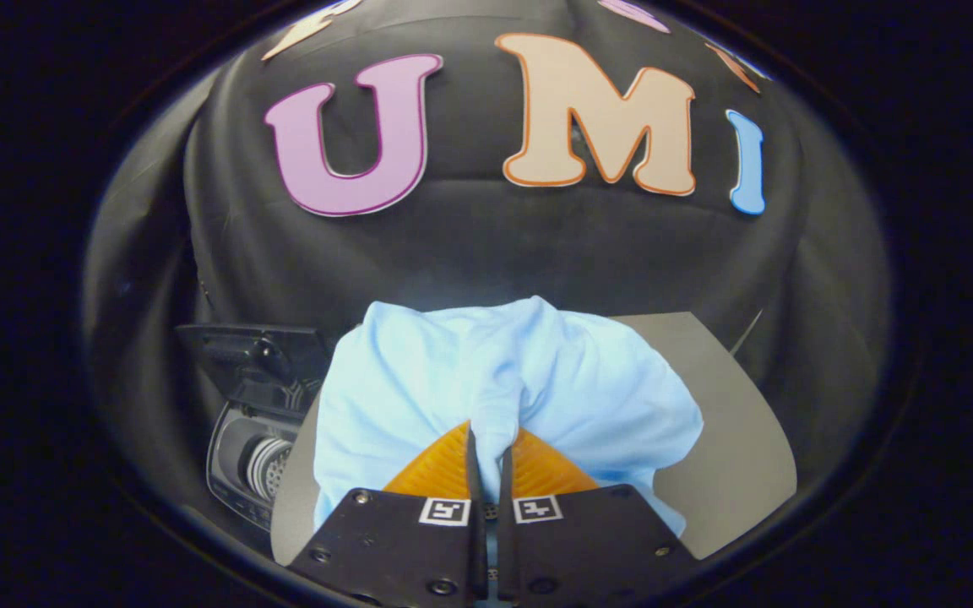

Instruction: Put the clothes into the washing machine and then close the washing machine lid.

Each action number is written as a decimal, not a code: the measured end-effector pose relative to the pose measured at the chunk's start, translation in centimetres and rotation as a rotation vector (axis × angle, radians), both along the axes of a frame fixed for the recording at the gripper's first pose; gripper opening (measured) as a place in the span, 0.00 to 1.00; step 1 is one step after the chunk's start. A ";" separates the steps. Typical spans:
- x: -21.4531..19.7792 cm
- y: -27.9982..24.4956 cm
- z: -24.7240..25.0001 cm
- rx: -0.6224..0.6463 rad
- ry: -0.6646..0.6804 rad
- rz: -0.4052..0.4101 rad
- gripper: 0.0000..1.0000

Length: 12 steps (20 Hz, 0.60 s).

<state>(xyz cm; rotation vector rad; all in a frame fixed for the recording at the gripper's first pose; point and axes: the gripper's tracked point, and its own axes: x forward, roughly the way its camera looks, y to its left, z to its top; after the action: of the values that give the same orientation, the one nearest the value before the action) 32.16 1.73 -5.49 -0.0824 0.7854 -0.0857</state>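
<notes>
The claw point(491, 439) points forward and slightly down, its two fingers point(440, 473) drawn almost together with only a thin slit between them. A fold of the light blue garment point(453, 380) runs down into that slit, so both fingers clamp on the cloth. The rest of the garment bulges out ahead of the fingertips and drapes to either side of them, crumpled and bunched. Beneath it lies a grey table point(740, 456), whose bare surface shows beyond the cloth on the side of the right finger. Off to the left of the fingers, lower than the table's edge, sits the washing machine point(254, 460), dark-bodied with its lid point(254, 359) standing raised above the opening.
</notes>
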 end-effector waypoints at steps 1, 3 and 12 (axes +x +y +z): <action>0.0 0.3 0.4 -0.041 -0.057 0.014 0.05; -0.4 1.4 0.4 -0.052 -0.093 0.005 0.05; -2.9 18.1 -0.4 0.123 -0.060 0.222 0.05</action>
<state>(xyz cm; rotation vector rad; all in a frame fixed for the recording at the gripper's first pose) 29.23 19.86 -5.92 -0.0499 0.7157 0.1699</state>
